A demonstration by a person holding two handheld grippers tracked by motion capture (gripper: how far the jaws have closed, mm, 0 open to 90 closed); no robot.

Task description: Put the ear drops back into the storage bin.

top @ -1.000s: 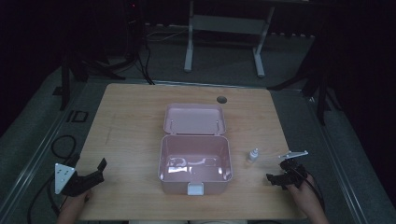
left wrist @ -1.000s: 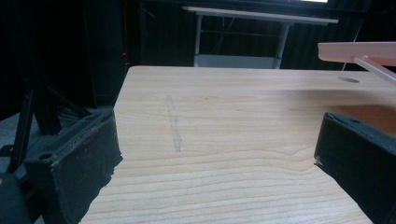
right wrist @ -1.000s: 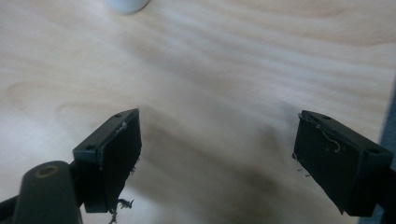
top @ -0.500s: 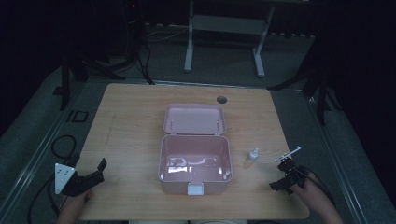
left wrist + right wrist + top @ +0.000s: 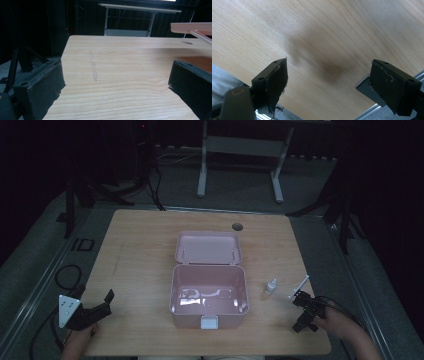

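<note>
We see the open pink box point(image 5: 209, 290) mid-tabletop. Our left gripper point(image 5: 97, 307) at the near-left corner and right gripper point(image 5: 303, 312) at the near-right corner are both wide apart, holding nothing.

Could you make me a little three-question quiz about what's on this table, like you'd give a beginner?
1. True or false: the pink box has its lid closed.
2. The small bottle stands on the table: A) inside the box, B) between the box and the right gripper, C) beside the left gripper.
3. Fill in: both grippers' jaws are ____, holding nothing.

Key
1. False: the lid is swung back and the box lies open.
2. B.
3. Open: both gripper views show bare wood between the jaws.
</note>
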